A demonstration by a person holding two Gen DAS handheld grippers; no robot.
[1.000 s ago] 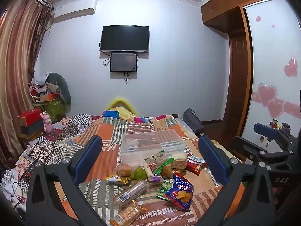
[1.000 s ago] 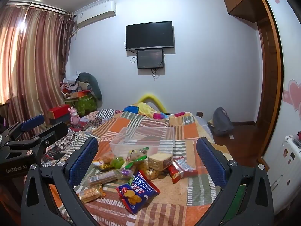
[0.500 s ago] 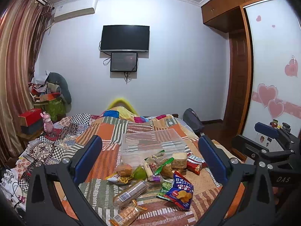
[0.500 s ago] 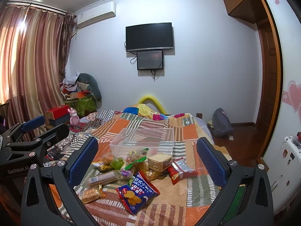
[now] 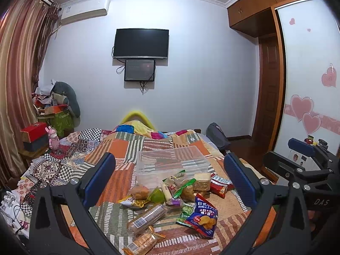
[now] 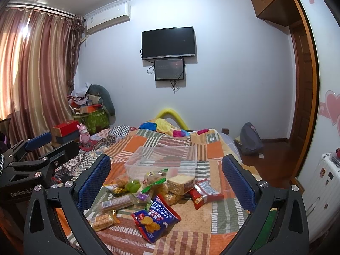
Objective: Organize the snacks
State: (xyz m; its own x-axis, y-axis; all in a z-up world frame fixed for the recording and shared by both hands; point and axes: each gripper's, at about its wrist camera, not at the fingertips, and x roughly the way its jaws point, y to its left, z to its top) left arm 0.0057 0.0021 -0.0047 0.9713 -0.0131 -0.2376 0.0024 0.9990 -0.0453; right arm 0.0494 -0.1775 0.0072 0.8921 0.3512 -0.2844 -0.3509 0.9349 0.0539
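Note:
A pile of snacks lies on a patchwork bedspread point(image 5: 119, 148): a blue biscuit bag point(image 5: 201, 215) point(image 6: 156, 217), a red packet point(image 5: 220, 186) point(image 6: 205, 192), a square cake pack point(image 5: 201, 181) point(image 6: 180, 183), a cracker roll point(image 5: 146, 214) point(image 6: 118, 203) and green-wrapped items. An empty clear plastic box point(image 5: 170, 163) point(image 6: 162, 160) stands just behind the pile. My left gripper point(image 5: 170, 176) and right gripper point(image 6: 165, 176) are both open and empty, held above the near edge of the bed, apart from the snacks.
The right gripper shows at the right of the left wrist view point(image 5: 301, 165); the left gripper shows at the left of the right wrist view point(image 6: 36, 161). A cluttered side table point(image 5: 36, 136) stands left of the bed, a backpack point(image 6: 250, 138) on the floor to the right.
Both views have barely shifted; the grippers stay open and the snacks and box have not moved.

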